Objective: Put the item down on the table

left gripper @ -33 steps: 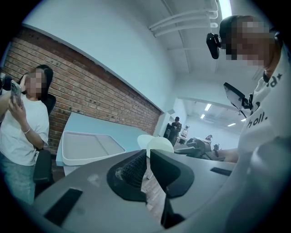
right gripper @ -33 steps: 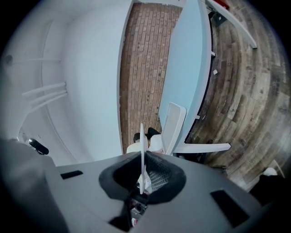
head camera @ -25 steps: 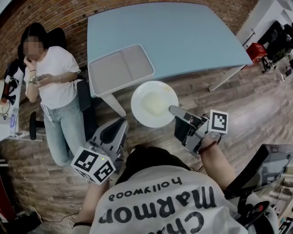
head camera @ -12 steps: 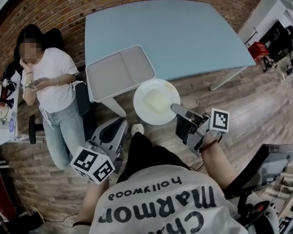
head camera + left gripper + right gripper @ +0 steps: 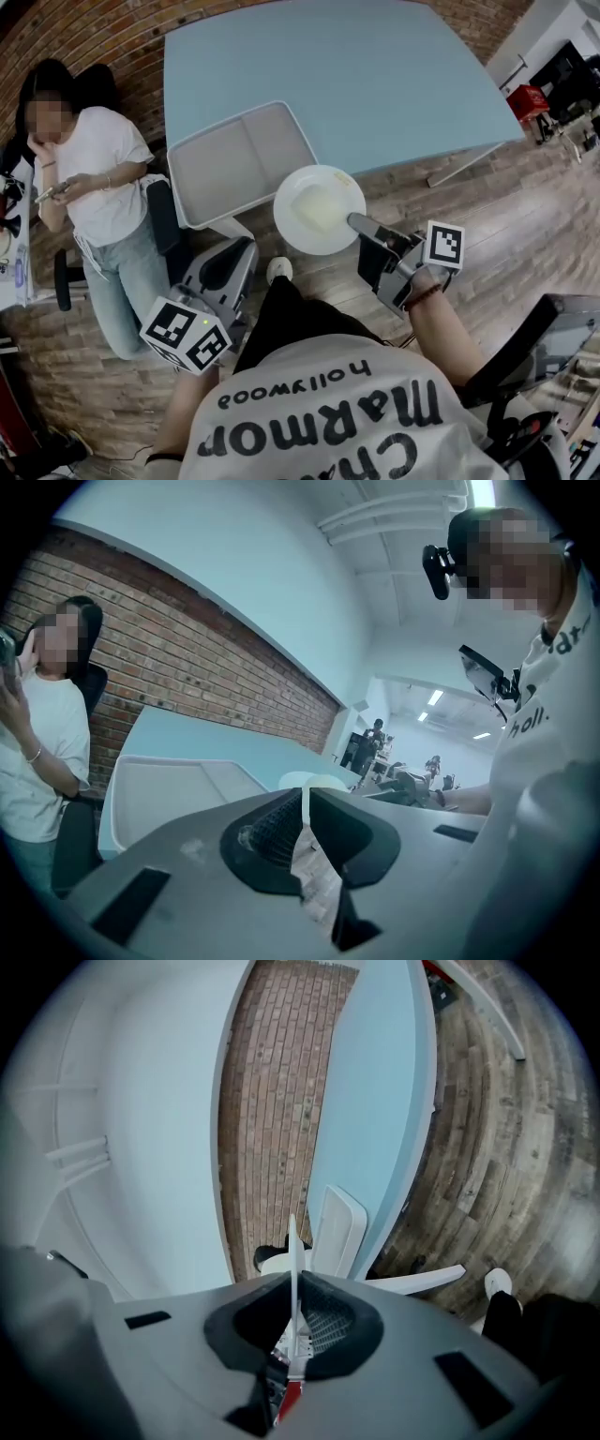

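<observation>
Between the closed jaws of the right gripper (image 5: 361, 223) sits the near rim of the white plate (image 5: 319, 208). In the right gripper view the plate (image 5: 292, 1241) shows edge-on as a thin white line pinched between the two pads. It is held off the blue table (image 5: 375, 75), just in front of its near edge and over the wooden floor (image 5: 506, 216), close beside the grey tray (image 5: 239, 164). Low at the left, the left gripper (image 5: 242, 249) has its jaws together with nothing between them.
</observation>
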{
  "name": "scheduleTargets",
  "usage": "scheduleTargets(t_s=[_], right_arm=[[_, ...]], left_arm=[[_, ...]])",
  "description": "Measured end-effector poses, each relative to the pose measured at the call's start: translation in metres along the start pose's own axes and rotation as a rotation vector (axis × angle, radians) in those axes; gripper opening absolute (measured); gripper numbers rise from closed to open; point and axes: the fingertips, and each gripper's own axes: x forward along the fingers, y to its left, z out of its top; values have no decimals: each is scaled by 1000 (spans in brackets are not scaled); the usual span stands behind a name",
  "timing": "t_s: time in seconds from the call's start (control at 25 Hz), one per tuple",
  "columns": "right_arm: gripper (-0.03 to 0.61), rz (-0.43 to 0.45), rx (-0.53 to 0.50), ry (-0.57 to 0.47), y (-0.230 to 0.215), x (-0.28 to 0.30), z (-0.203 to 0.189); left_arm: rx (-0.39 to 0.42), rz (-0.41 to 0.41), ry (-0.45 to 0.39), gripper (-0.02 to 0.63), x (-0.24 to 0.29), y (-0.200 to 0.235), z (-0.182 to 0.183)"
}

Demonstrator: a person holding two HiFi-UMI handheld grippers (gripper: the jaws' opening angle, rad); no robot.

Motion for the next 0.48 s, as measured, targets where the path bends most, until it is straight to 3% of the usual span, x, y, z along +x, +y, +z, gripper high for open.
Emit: scheduleTargets(t_s=[0.48], right_arm=[[25, -141, 52, -8, -57, 42, 24]], left_arm=[[-34, 49, 51, 29, 4, 42, -3]])
